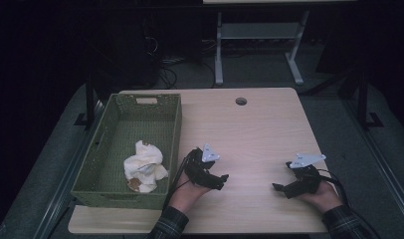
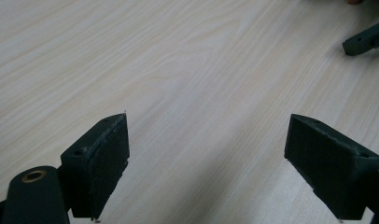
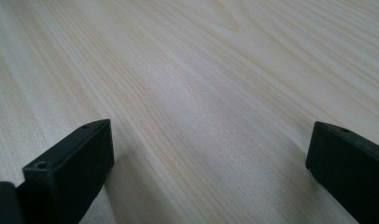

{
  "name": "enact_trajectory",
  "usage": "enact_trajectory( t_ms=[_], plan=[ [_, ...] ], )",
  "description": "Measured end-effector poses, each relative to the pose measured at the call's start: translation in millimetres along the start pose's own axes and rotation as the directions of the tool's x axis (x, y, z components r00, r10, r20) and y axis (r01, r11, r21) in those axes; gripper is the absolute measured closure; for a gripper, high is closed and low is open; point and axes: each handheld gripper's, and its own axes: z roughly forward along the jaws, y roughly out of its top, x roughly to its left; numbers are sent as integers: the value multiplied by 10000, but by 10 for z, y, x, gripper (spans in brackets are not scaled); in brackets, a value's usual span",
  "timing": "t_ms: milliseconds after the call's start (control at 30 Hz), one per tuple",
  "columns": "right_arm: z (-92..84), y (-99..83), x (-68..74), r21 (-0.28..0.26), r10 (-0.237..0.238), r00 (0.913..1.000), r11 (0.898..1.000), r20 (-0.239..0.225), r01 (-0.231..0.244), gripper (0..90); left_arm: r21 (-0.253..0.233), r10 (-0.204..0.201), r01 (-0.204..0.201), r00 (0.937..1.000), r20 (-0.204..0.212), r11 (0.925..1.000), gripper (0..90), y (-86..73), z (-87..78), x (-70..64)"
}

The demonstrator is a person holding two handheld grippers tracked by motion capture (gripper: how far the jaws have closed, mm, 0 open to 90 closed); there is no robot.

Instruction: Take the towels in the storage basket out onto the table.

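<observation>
Cloth [image 1: 144, 167] in basket [image 1: 165, 130], left gripper [image 1: 224, 179] beside it, jaws apart

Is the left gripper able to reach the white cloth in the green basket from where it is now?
Probably yes. The left gripper is open and holds nothing, the basket has no lid, and the white cloth lies near the basket's closer end; only the basket wall stands between.

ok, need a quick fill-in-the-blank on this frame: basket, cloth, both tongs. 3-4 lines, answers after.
1. The crumpled white cloth lies inside the green ____.
2. The basket sits on the ____ side of the table, seen from the person.
3. The left tongs and the right tongs both have their jaws ____, with bare wood between them.
4. The round hole in the tabletop is near its ____ edge.

Missing words: basket; left; open; far
</observation>
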Motion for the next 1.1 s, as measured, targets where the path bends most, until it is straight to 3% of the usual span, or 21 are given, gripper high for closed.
enact_trajectory(
  t_ms=[300, 1100],
  plan=[
    [0, 0, 0, -2, 2, 10000, 10000, 2, -2, 5, -189, -203, 207, 9995, 238, 9996, 134, 72, -90, 31],
    [0, 1, 5, 6, -23, 10000, 10000, -37, 23, 5, -730, -143, 208, 9960, 884, 9971, 134, 320, -272, 89]
  ],
)
